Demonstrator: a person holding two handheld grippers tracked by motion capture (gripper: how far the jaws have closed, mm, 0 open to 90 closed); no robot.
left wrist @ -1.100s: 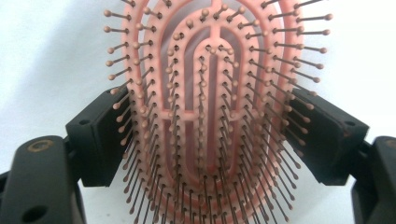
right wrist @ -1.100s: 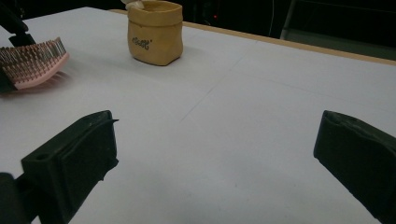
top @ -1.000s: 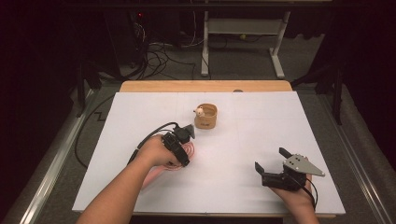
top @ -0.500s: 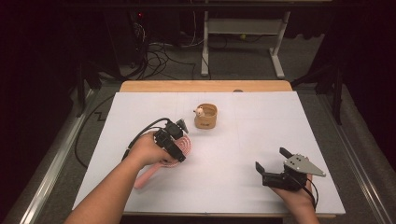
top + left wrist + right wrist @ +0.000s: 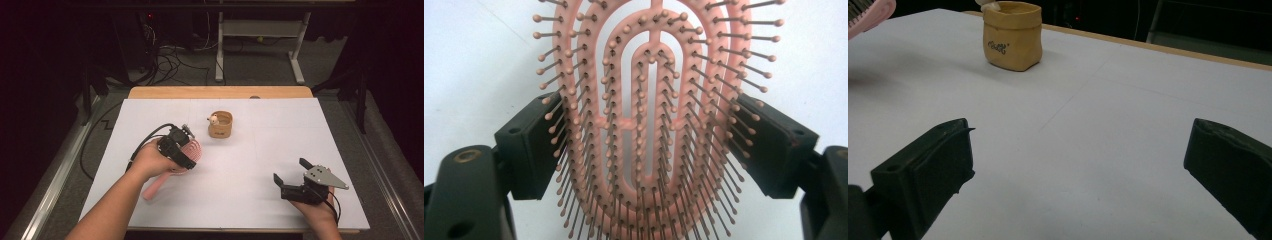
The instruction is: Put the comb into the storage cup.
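A: Gripping is seen on the left: a pink brush point(image 5: 649, 125) is clamped at its head between the jaws of the left gripper point(image 5: 176, 148), bristles turned toward that gripper's camera.

B: Are the pads pressed on it?

A: Yes, in the left gripper view both pads point(image 5: 531, 145) are set against the outer rows of bristles, one on each side. Jaws are held wide because the head is wide.

B: Where is the brush placed on the table point(image 5: 250, 160)?

A: It is held left of centre, head up by the gripper, handle slanted down toward the near edge. Whether the handle end is touching the white sheet cannot be told from the high view.

B: Right side?

A: The right gripper point(image 5: 295, 181) is kept near the front right corner, jaws spread, nothing between them. In the right gripper view only bare sheet is framed between its pads point(image 5: 933, 170).

B: Anything else marked?

A: A tan cup point(image 5: 220, 124) is stood upright past the centre, well apart from both grippers, just beyond the brush head. Something small and pale is seen at its rim; it cannot be identified.
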